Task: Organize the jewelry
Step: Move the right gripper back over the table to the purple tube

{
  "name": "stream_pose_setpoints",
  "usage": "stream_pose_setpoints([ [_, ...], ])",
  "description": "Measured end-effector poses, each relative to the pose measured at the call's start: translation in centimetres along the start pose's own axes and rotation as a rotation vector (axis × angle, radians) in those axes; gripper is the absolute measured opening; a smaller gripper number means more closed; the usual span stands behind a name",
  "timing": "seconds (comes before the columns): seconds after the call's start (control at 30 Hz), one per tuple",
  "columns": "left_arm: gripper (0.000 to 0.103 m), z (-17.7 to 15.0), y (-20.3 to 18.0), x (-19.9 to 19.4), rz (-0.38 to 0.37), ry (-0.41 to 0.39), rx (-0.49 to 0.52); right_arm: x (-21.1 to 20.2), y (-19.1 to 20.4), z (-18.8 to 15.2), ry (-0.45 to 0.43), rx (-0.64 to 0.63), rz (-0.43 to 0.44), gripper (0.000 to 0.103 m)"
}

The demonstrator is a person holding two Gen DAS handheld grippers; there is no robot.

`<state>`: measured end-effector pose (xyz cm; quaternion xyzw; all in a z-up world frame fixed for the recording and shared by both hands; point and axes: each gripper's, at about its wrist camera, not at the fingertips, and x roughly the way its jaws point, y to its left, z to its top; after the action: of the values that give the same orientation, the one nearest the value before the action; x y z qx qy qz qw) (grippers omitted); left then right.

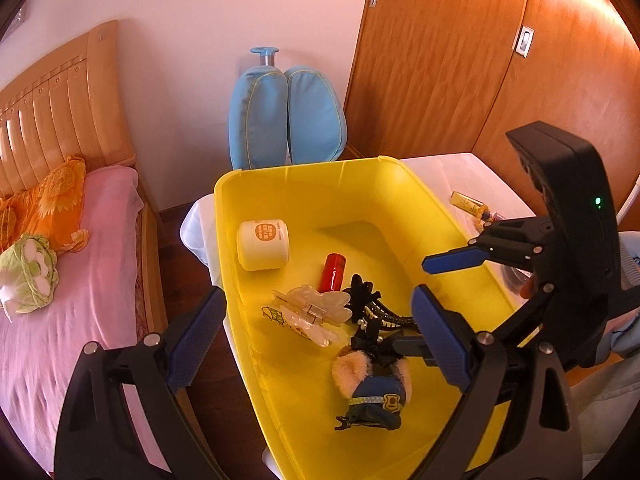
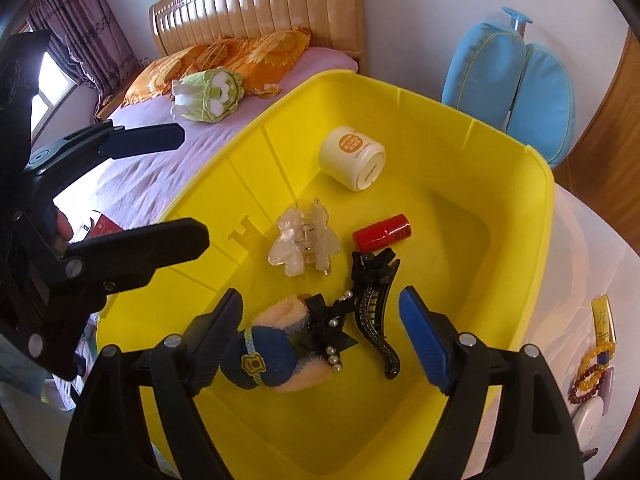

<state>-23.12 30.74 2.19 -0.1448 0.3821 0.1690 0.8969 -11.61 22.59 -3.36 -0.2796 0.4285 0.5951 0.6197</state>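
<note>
Right gripper [image 2: 320, 344] tilted steeply down, jaws wide, above yellow bin [image 2: 544, 200]

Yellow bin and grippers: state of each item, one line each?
Yellow bin: open-topped, on the white table.
Cream jar: on its side, lid on.
Red tube: lying flat, capped.
Clear claw clip: lying closed.
Black hair clip: lying in the bin, not gripped.
Plush toy: lying down.
Right gripper: open, empty.
Left gripper: open, empty.
</note>
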Motion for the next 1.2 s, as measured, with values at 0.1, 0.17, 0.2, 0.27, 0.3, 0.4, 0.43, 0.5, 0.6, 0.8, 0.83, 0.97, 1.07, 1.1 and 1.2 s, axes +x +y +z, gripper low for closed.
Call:
stream_pose_setpoints([
  [0.1, 0.091, 0.6, -1.4, -0.5, -0.014, -0.014, 0.021, -1.4, -1.1, -0.5, -0.042, 0.02, -0.005, 0.083],
  [0.17, 0.091, 1.2, -2.6, -0.5, -0.029, -0.021, 0.044, -3.0, -2.2, -1.4, -0.073, 0.037, -0.012, 0.084],
  [0.2, 0.091, 1.5, -3.4, -0.5, -0.039, -0.022, 0.057, -3.7, -2.8, -1.8, -0.086, 0.05, -0.017, 0.084],
  [0.27, 0.091, 2.3, -5.1, -0.2, -0.066, -0.024, 0.083, -5.3, -4.2, -2.7, -0.114, 0.081, -0.031, 0.087],
  [0.3, 0.091, 2.6, -6.0, -0.1, -0.086, -0.024, 0.095, -6.1, -5.0, -3.4, -0.121, 0.103, -0.036, 0.088],
  [0.4, 0.091, 3.6, -8.9, 0.7, -0.143, -0.016, 0.137, -8.4, -7.7, -5.7, -0.141, 0.171, -0.051, 0.092],
  [0.43, 0.091, 3.7, -10.0, 1.0, -0.159, -0.01, 0.155, -9.1, -8.6, -6.7, -0.144, 0.191, -0.06, 0.093],
  [0.5, 0.091, 4.0, -12.0, 1.7, -0.183, 0.0, 0.189, -10.1, -10.3, -8.5, -0.131, 0.225, -0.081, 0.094],
  [0.6, 0.091, 4.3, -15.3, 2.9, -0.224, 0.019, 0.223, -11.4, -13.1, -11.5, -0.11, 0.267, -0.125, 0.095],
  [0.8, 0.091, 5.0, -21.8, 6.1, -0.25, 0.092, 0.262, -13.3, -18.9, -17.7, -0.076, 0.376, -0.192, 0.096],
  [0.83, 0.091, 5.0, -22.8, 6.7, -0.249, 0.107, 0.27, -13.6, -19.9, -18.6, -0.073, 0.394, -0.191, 0.096],
  [0.97, 0.091, 4.6, -26.3, 9.6, -0.243, 0.169, 0.249, -14.4, -23.8, -21.6, -0.059, 0.448, -0.191, 0.096],
  [1.07, 0.091, 4.3, -28.5, 11.6, -0.23, 0.207, 0.22, -14.9, -26.3, -22.9, -0.055, 0.457, -0.172, 0.096],
  [1.1, 0.091, 4.3, -29.1, 12.1, -0.226, 0.213, 0.209, -15.1, -26.9, -23.1, -0.053, 0.455, -0.165, 0.096],
  [1.2, 0.091, 4.5, -30.7, 13.2, -0.21, 0.216, 0.166, -15.2, -28.8, -23.6, -0.042, 0.434, -0.153, 0.096],
])
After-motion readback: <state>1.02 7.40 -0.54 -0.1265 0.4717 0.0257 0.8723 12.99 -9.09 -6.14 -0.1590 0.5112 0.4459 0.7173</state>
